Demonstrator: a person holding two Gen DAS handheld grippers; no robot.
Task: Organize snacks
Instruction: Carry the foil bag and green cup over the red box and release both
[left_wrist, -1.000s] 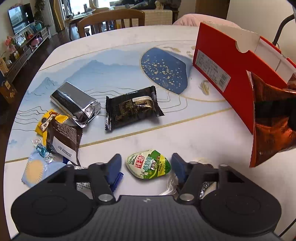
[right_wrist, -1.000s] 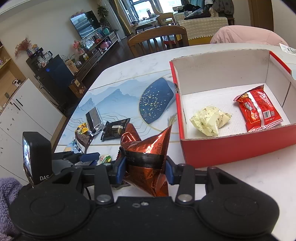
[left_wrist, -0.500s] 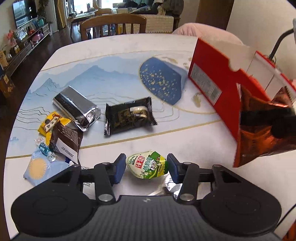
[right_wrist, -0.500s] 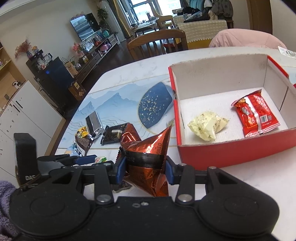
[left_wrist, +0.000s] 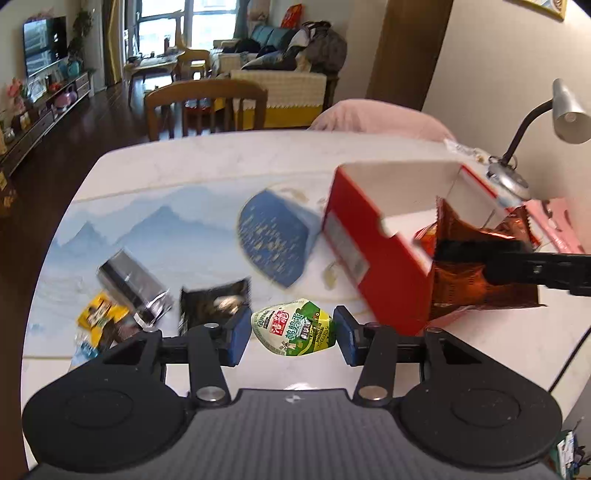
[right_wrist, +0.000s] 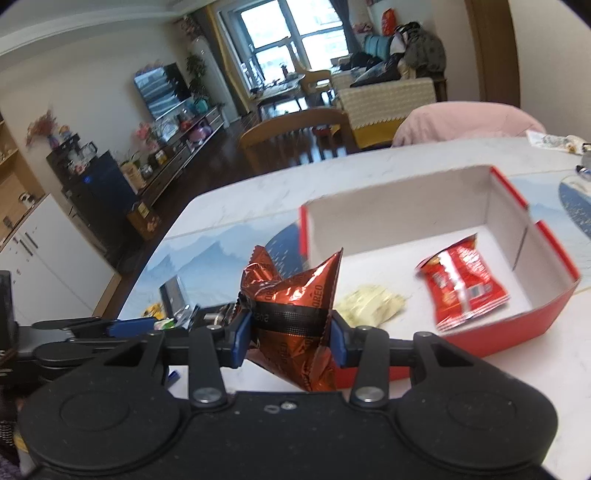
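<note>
Claws both grip snacks: left claw (left_wrist: 291, 334) clamps a green egg-shaped packet (left_wrist: 293, 328); right claw (right_wrist: 291, 341) pinches a copper foil packet (right_wrist: 291, 321) near the red box (right_wrist: 554, 295).

We're looking into a home, an open living and dining room. A wooden chair (left_wrist: 205, 107) is standing at the marble table (left_wrist: 207, 158), a sofa (left_wrist: 280, 86) is sitting beyond it, a television (right_wrist: 162, 90) is resting on a low cabinet, and daylight is coming through a big window (right_wrist: 291, 35).
</note>
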